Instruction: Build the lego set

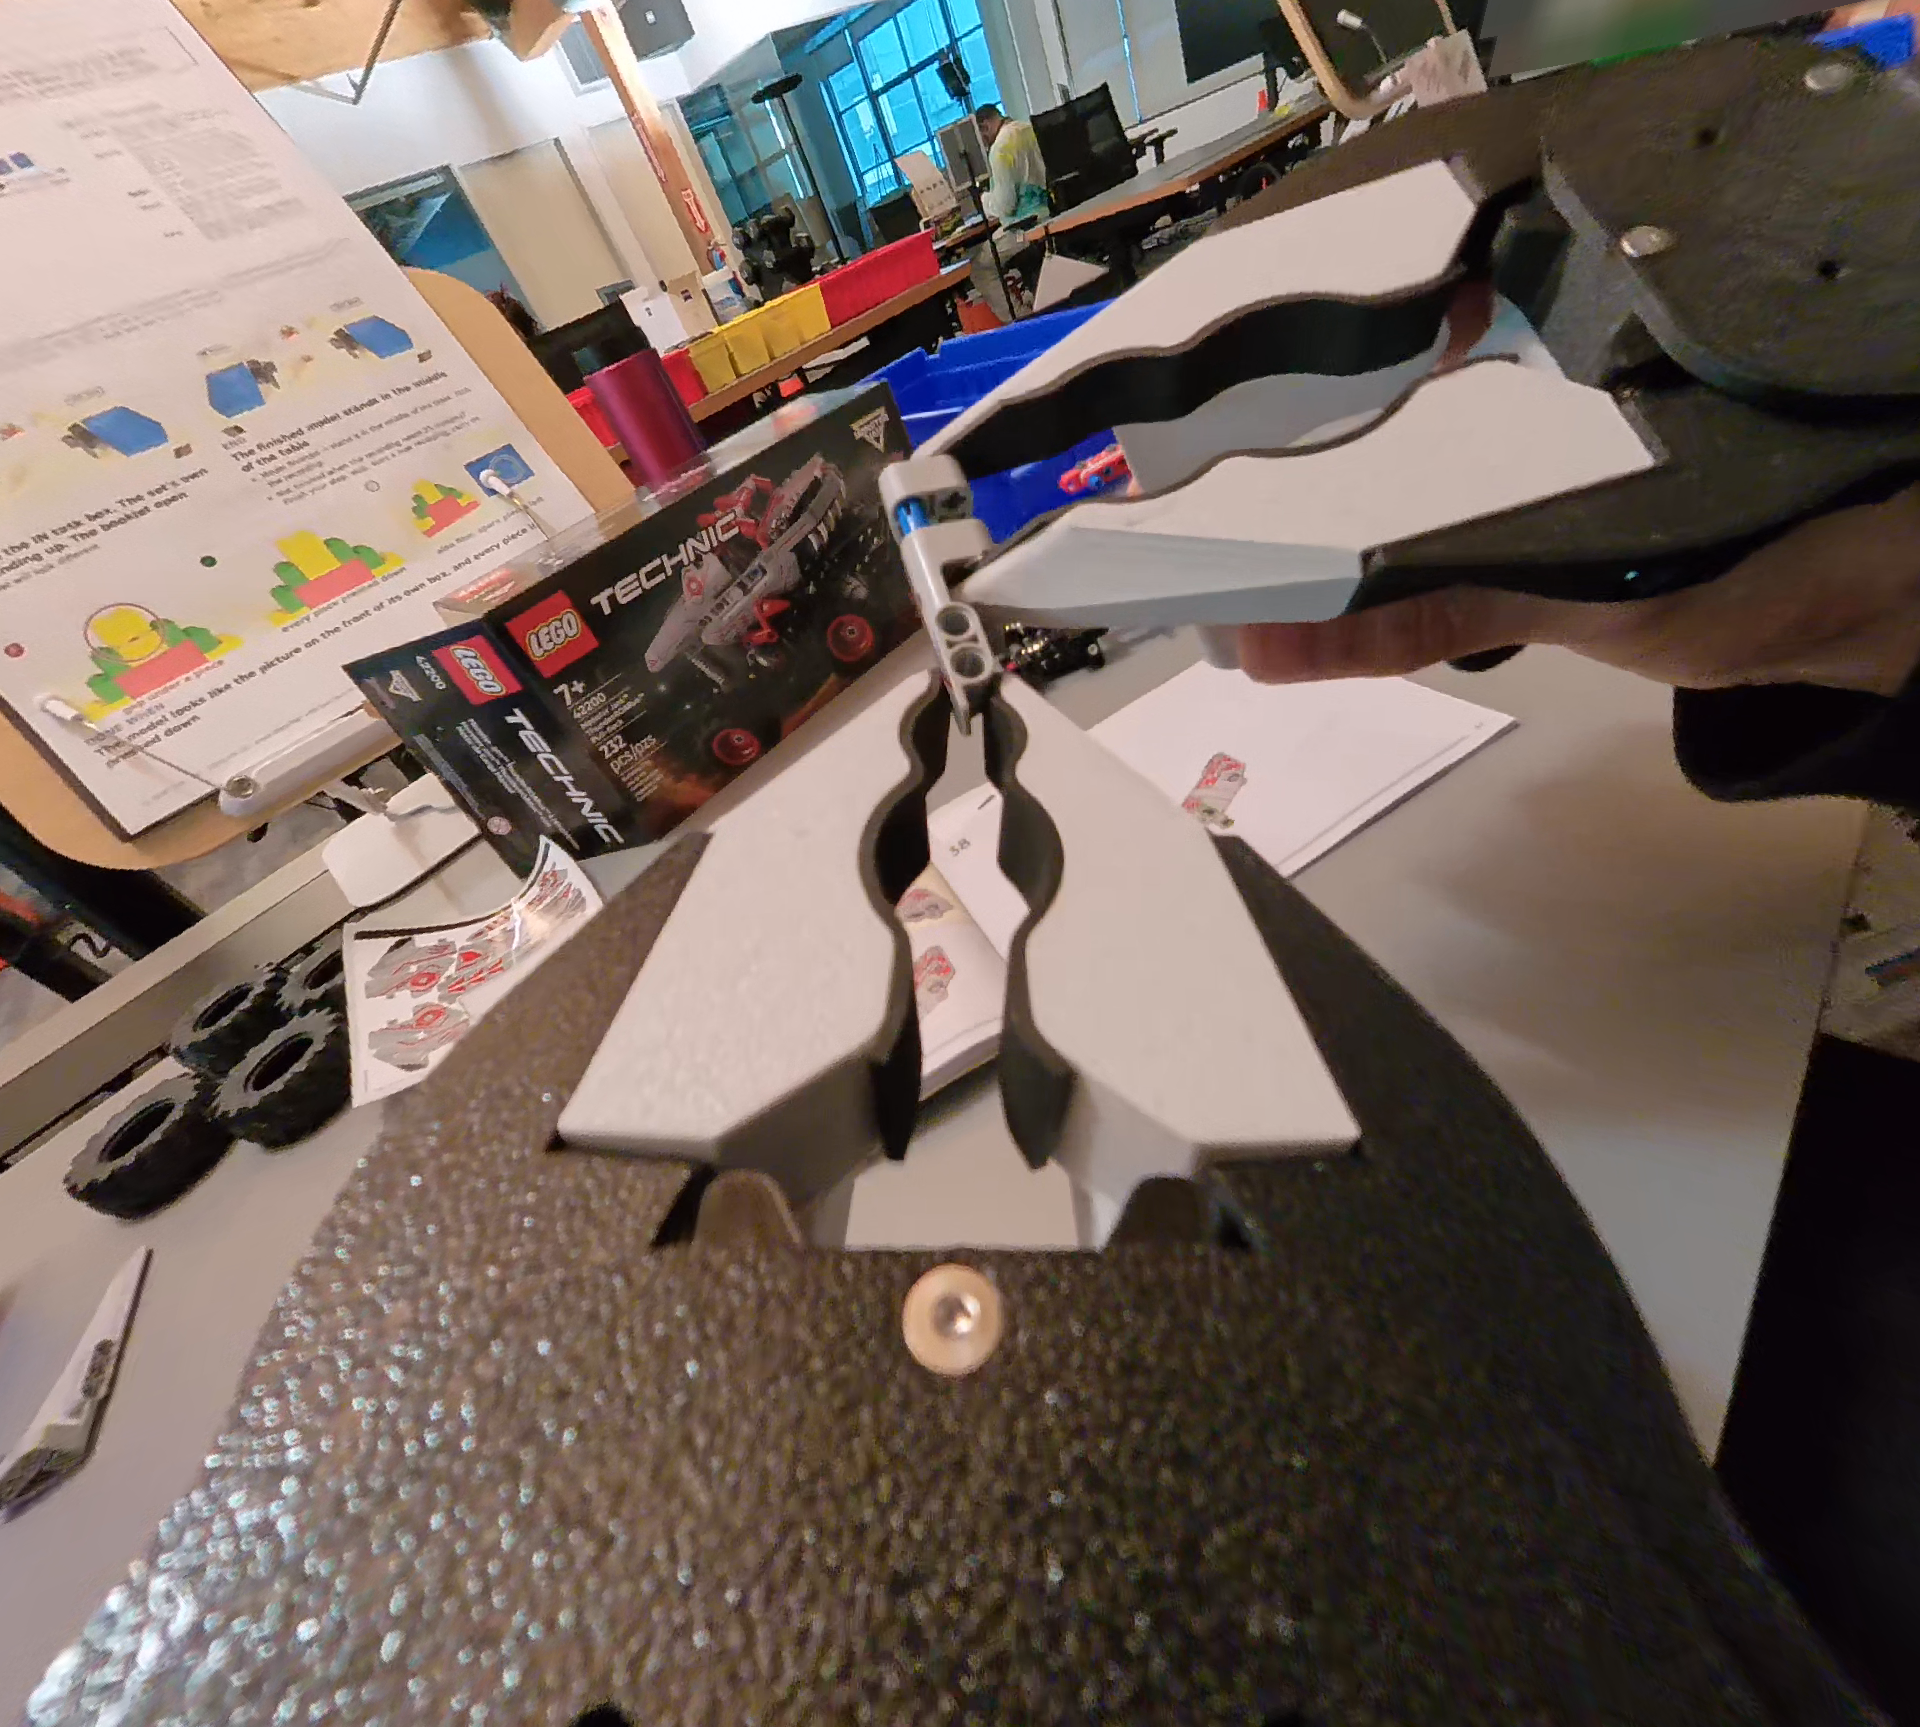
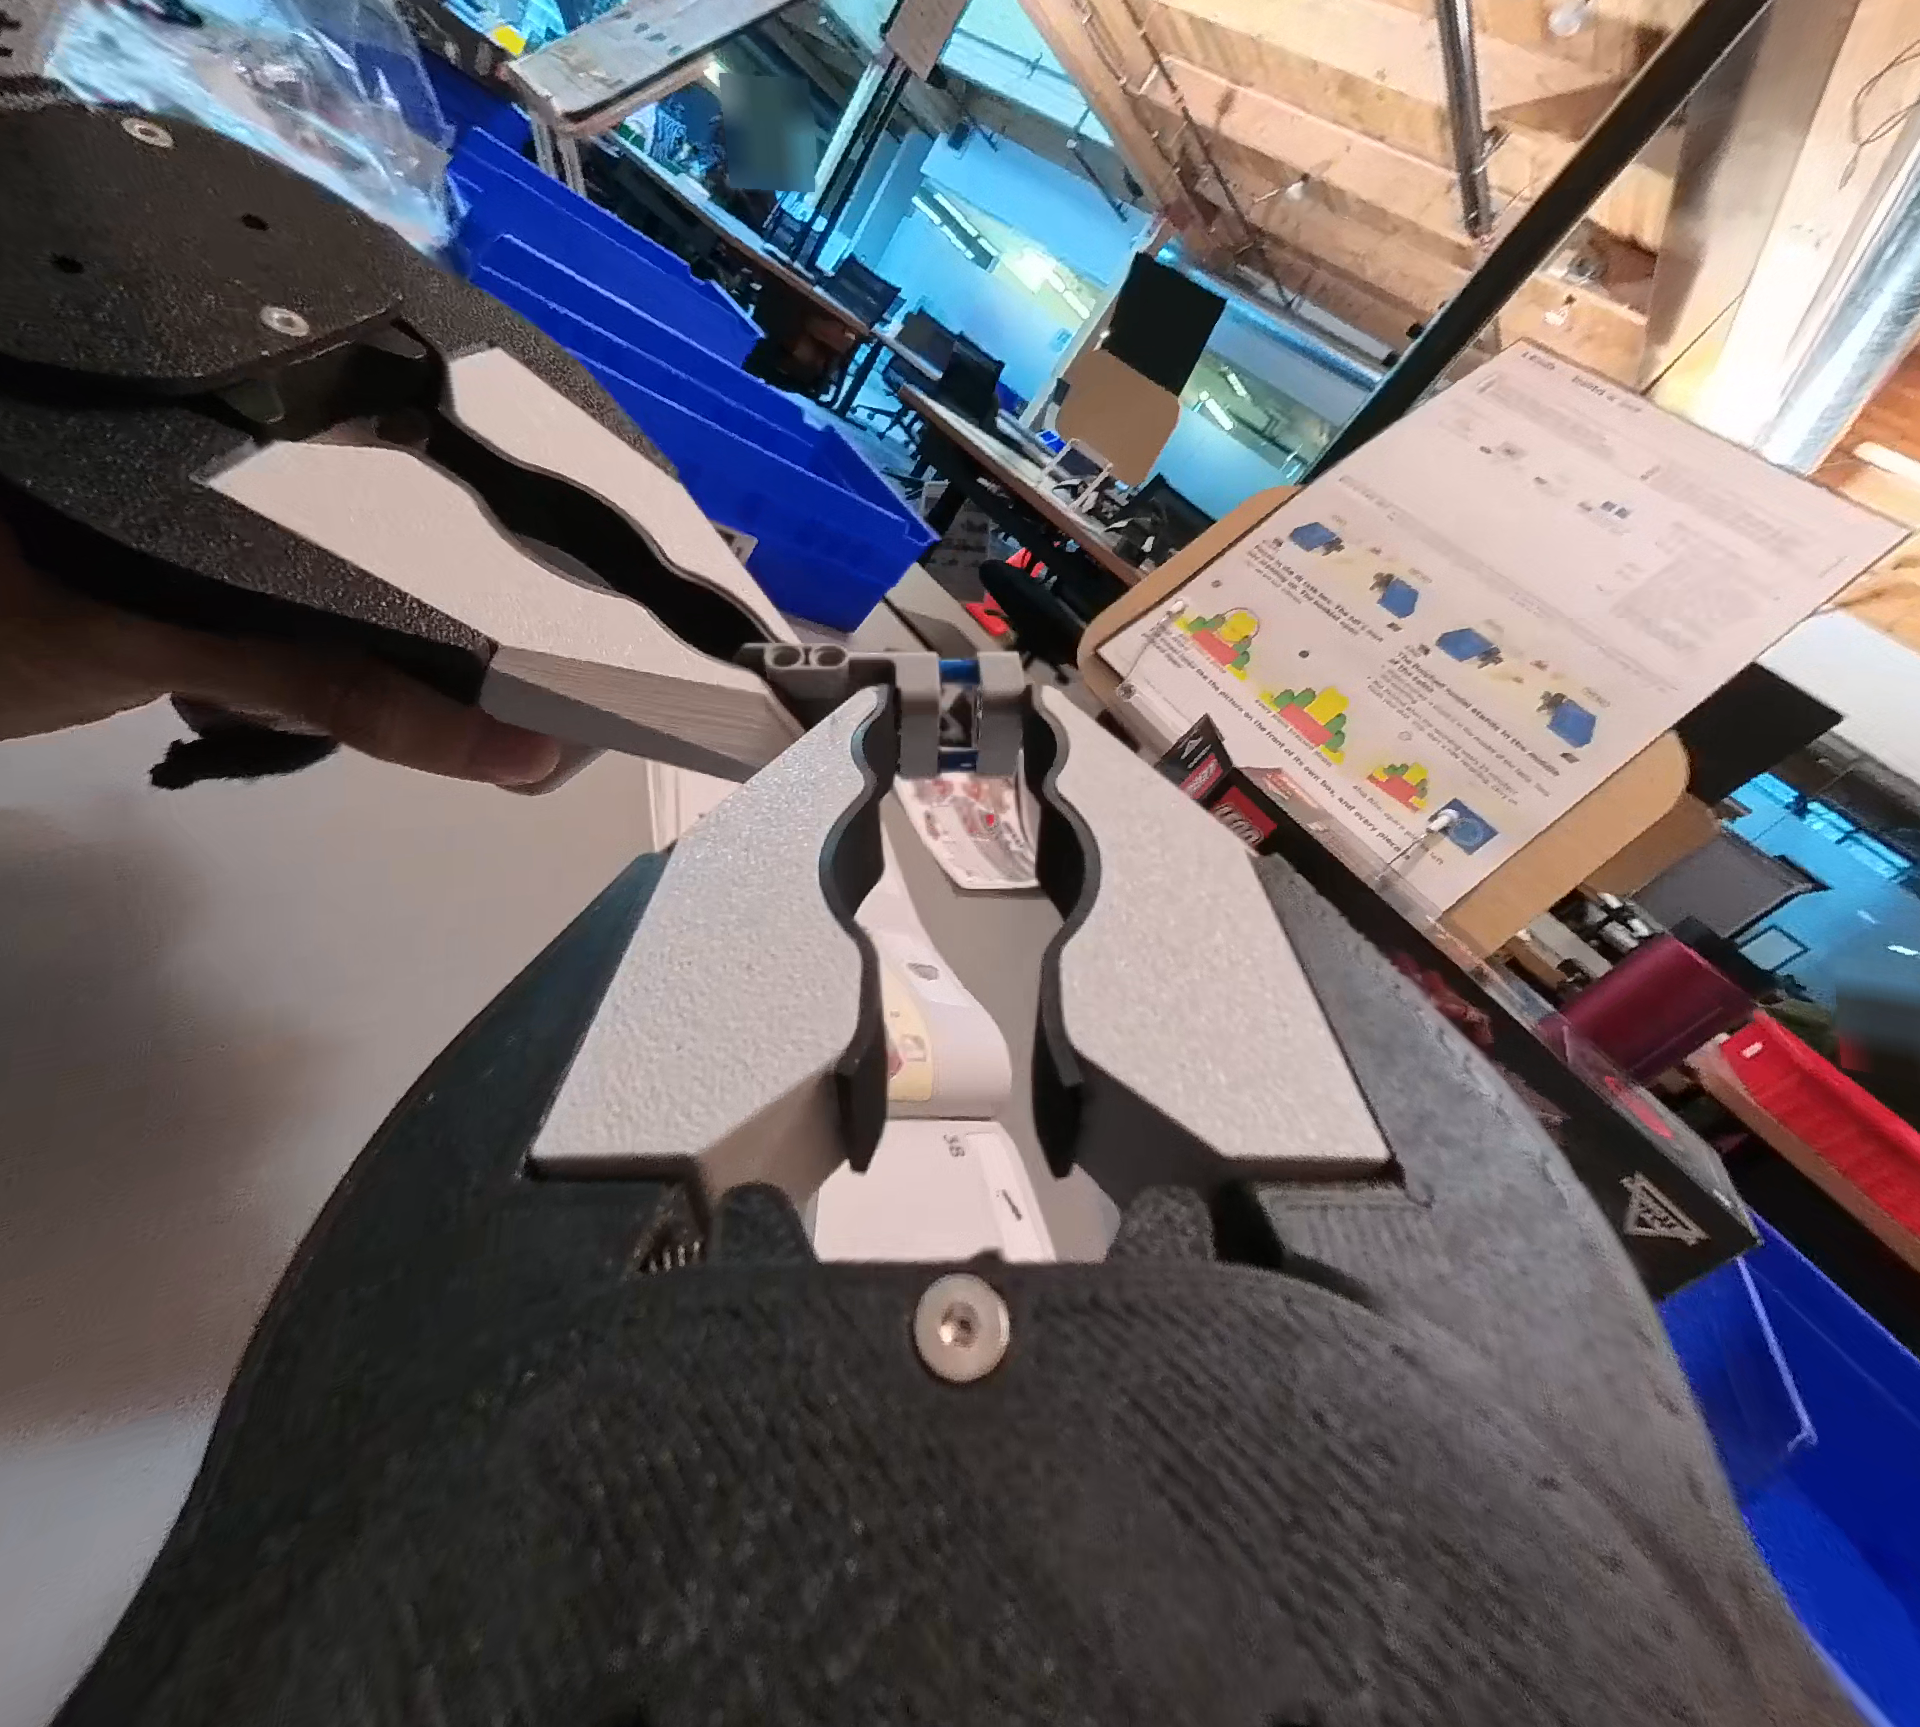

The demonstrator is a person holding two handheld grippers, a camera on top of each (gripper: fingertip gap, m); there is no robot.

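A small grey Lego Technic assembly [image 1: 940, 555] with a blue pin hangs in the air above the table, held between both grippers. My left gripper [image 1: 966, 690] is shut on its lower end, a grey beam with round holes. My right gripper [image 1: 951, 524] comes in from the right and is shut on the upper light grey part. In the right wrist view, my right gripper [image 2: 951, 716] clamps the light grey pieces [image 2: 951, 701] around the blue pin. The left gripper [image 2: 790, 678] enters from the left, holding the dark grey beam [image 2: 805, 659].
The Lego box [image 1: 675, 638] stands behind the grippers. The open booklet [image 1: 1299, 763] lies under them on the grey table [image 1: 1507, 950]. A sticker sheet [image 1: 447, 981] and black tyres [image 1: 260, 1054] lie at the left. An instruction board [image 1: 208, 430] and blue bins [image 2: 675, 389] stand behind. Less than 4 cm separates the two grippers' tips.
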